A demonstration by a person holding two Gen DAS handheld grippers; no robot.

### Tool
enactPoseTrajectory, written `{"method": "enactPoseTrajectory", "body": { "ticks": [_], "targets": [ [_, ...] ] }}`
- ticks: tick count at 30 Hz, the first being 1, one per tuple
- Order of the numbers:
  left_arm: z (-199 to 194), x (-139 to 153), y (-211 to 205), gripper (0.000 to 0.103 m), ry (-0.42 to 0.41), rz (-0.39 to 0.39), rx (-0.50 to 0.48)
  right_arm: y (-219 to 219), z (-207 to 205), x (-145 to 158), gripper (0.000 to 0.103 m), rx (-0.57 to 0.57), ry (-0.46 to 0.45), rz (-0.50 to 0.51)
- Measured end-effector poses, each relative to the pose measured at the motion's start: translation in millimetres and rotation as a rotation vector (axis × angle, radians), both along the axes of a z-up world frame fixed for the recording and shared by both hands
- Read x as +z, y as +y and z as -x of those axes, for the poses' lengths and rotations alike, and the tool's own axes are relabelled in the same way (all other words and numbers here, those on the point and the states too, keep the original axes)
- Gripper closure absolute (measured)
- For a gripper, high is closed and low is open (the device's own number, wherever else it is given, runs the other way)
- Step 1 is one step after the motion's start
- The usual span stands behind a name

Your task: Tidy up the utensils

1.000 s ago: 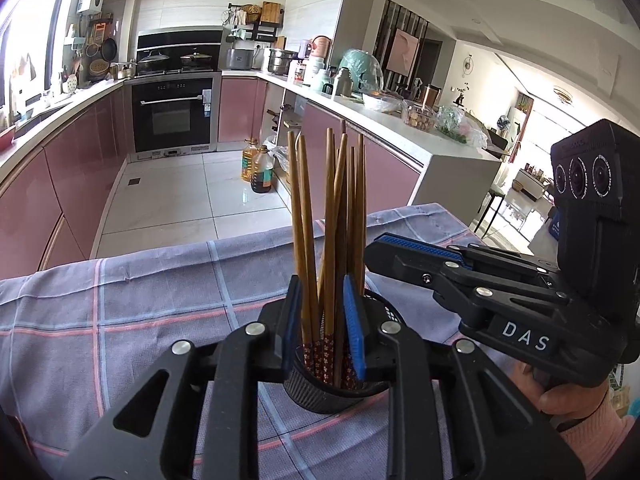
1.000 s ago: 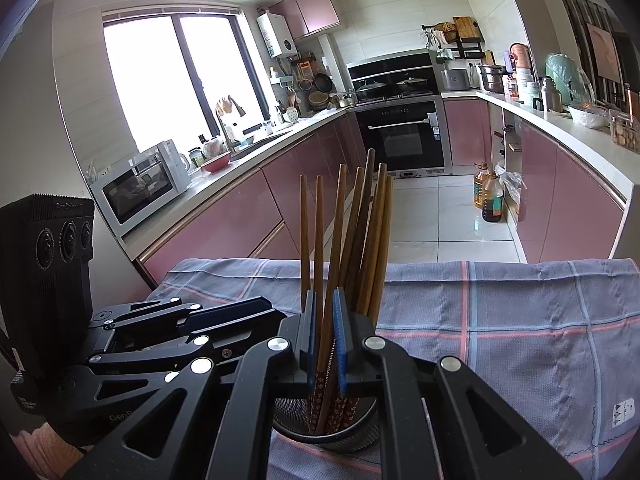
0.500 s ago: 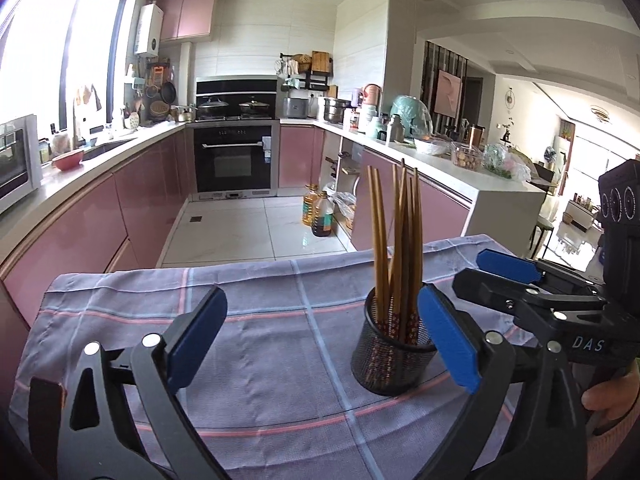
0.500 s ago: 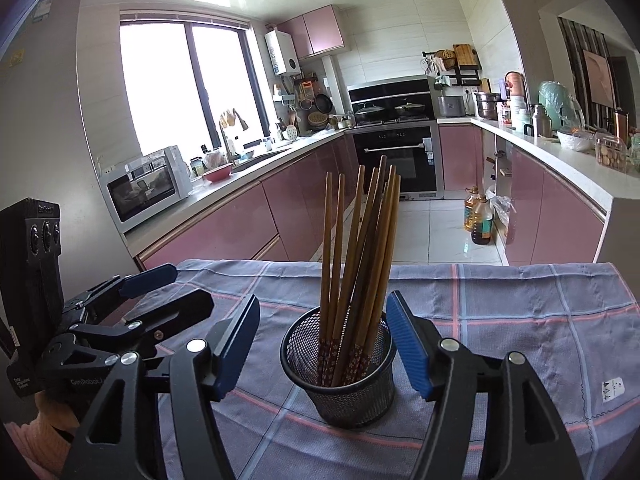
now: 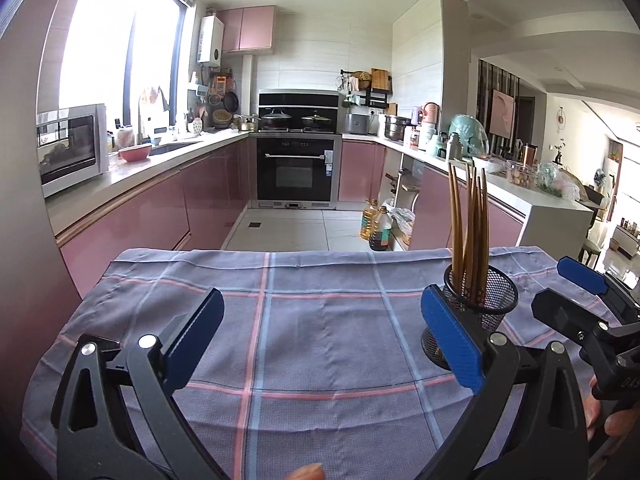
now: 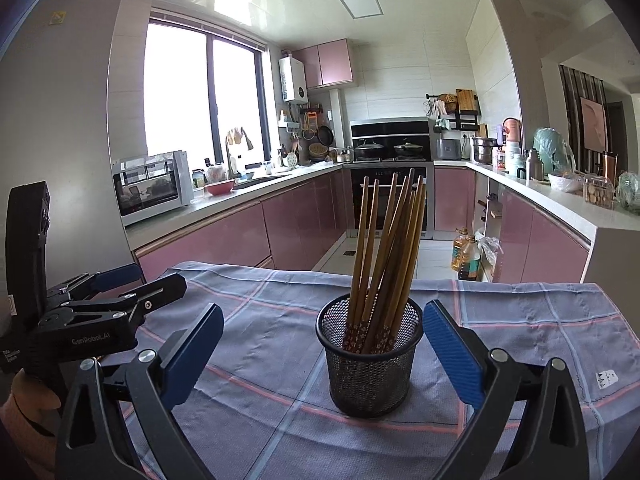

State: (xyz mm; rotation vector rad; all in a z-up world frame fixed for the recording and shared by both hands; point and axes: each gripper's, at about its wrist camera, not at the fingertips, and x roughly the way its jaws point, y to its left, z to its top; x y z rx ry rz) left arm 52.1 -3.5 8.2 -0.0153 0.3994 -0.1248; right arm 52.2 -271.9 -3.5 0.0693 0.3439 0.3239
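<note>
Wooden chopsticks (image 6: 384, 256) upright in round mesh cup (image 6: 370, 376); plaid cloth (image 6: 280, 420) beneath.

A bundle of brown wooden chopsticks (image 6: 382, 256) stood nearly upright, narrow ends up, fanned slightly and leaning toward the right. Their lower ends bore a red floral pattern. They sat in a round black wire-mesh holder (image 6: 370, 372), which rested upright on a lavender checked tablecloth (image 6: 256, 360) with pink and blue lines.
</note>
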Motion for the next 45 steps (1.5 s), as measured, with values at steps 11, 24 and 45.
{"method": "enactPoseTrajectory", "body": {
  "ticks": [11, 24, 45],
  "targets": [
    [23.4, 3.5, 8.3, 0.006, -0.071, -0.008, 0.066, 3.5, 9.8, -6.4, 0.007, -0.008, -0.028, -0.014],
    [34.6, 6.2, 1.0, 0.006, -0.147, -0.039, 0.078, 2.9, 15.0, -4.0, 0.007, -0.038, -0.069, -0.016],
    [40.9, 2.2, 0.1, 0.006, -0.192, -0.039, 0.100, -1.3, 18.6, -6.3, 0.006, -0.098, -0.100, -0.016]
  ]
}}
